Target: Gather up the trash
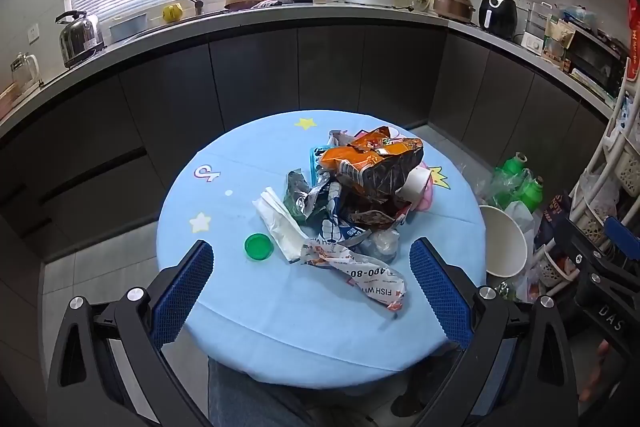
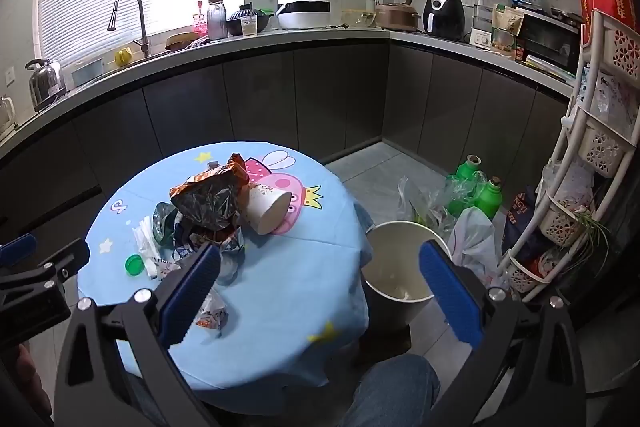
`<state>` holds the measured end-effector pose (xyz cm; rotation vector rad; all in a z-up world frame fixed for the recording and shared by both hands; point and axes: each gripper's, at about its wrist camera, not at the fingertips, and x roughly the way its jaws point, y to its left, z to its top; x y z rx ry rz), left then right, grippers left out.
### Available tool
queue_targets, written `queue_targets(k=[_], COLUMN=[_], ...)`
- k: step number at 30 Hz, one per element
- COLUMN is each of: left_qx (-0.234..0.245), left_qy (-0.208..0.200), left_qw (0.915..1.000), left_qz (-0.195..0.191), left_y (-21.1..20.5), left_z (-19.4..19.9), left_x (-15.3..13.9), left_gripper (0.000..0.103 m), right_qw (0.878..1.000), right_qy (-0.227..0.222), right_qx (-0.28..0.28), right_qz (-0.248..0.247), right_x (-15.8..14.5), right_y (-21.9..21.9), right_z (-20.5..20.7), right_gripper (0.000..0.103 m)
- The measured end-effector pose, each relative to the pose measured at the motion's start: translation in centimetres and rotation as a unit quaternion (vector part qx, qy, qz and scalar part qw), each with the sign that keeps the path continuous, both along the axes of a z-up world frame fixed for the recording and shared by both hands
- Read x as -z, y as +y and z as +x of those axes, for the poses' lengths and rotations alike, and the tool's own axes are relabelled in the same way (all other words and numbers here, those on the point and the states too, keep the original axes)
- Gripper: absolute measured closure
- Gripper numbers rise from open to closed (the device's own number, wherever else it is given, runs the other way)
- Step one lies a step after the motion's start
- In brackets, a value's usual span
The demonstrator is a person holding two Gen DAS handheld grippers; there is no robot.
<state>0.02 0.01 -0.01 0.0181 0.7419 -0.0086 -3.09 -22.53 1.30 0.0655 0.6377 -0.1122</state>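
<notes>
A heap of trash lies on the round blue table point(image 1: 240, 307): an orange snack bag point(image 1: 372, 155), a tipped paper cup point(image 2: 268, 211), a white tissue point(image 1: 278, 219), a printed wrapper point(image 1: 360, 269) and a green lid point(image 1: 259, 247). My left gripper point(image 1: 312, 291) hovers open over the table's near edge, just short of the wrapper, nothing between its blue pads. My right gripper point(image 2: 320, 287) is open too, out over the table's right edge, above a white bin point(image 2: 400, 267) on the floor. The orange bag point(image 2: 212, 191) and green lid point(image 2: 134, 264) also show in the right wrist view.
Green bottles point(image 2: 480, 187) and plastic bags point(image 2: 468, 239) sit on the floor beyond the bin. A white basket rack point(image 2: 580, 167) stands at the right. A dark-fronted kitchen counter point(image 1: 280, 15) wraps around behind. A person's jeans-clad leg point(image 2: 392, 387) is below the table.
</notes>
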Motion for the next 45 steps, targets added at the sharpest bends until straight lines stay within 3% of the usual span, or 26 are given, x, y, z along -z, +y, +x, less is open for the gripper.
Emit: queue_targets(k=[45], left_qx=[0.003], left_qy=[-0.010], left_qw=[0.9999], left_qz=[-0.009], left_y=[-0.1], left_z=[-0.3], left_x=[-1.1], left_gripper=[0.009], right_qw=[1.000], right_qy=[-0.008], right_qx=[-0.001], right_qz=[-0.006], right_x=[-0.4], right_y=[0.4], right_z=[-0.2], right_gripper=[0.003])
